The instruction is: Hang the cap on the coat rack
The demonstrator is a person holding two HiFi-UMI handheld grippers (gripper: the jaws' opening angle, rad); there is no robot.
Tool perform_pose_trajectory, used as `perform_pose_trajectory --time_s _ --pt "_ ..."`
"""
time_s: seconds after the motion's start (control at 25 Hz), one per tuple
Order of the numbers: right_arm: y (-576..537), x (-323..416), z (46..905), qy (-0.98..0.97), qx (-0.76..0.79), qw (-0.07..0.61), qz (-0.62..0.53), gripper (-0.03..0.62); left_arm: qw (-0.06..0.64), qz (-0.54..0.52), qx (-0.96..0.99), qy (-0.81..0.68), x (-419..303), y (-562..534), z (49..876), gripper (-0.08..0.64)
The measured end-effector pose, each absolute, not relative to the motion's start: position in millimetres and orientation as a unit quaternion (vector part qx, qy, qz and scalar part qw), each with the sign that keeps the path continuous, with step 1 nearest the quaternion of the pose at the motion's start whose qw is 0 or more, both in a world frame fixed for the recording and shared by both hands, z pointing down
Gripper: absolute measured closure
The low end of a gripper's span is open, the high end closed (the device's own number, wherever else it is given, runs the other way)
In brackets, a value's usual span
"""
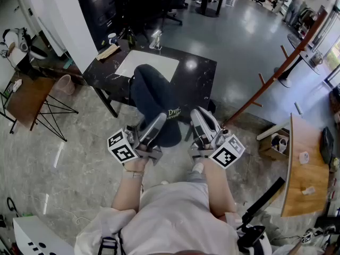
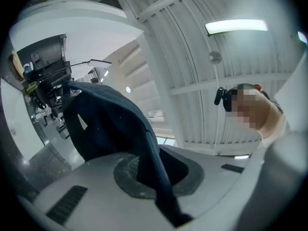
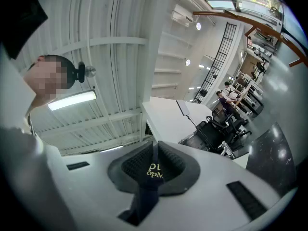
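The left tool (image 1: 158, 122) sits in the lower middle of the head view, and its jaws are closed tight on the dark blue cap (image 1: 154, 104). In the left gripper view a thin fold of the cap (image 2: 107, 124) runs down between the pads of the left tool (image 2: 161, 179), while the rest of the crown billows up to the left of centre.

The right tool (image 1: 198, 120) is just to the right of it in the head view, also pinched closed on the cap's edge. The right gripper view shows the right tool (image 3: 153, 154) clamped on a narrow strip of the cap (image 3: 152, 171), with gold lettering visible on the fabric between the pads.

The cap hangs between the two tools in the middle of the head view, held up in front of the black tabletop (image 1: 197, 79), which carries a white sheet (image 1: 147, 64) at its upper left.

The coat rack (image 1: 276, 70) is a brown wooden pole with short pegs, slanting from the upper right corner of the head view down toward the centre, well apart from the cap. It also shows in the upper right corner of the right gripper view (image 3: 250, 22).
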State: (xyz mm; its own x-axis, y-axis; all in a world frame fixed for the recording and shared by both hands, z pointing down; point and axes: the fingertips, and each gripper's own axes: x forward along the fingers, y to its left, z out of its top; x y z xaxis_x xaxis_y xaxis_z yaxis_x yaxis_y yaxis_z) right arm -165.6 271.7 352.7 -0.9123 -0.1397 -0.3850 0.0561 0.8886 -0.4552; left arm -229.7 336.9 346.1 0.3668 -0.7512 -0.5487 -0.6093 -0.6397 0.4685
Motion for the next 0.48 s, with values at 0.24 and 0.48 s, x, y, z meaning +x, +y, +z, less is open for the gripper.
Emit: perform_pose_trajectory --time_s 0.24,0.48 --pt "258 -163 362 0.945 -0.024 0.216 -0.243 0.545 0.098 -0.374 0.826 -0.410 -228 320 352 0.541" --pt "218 -153 366 0.942 -0.035 0.224 -0.248 0.545 0.111 -0.366 0.829 -0.408 -223 280 360 0.541"
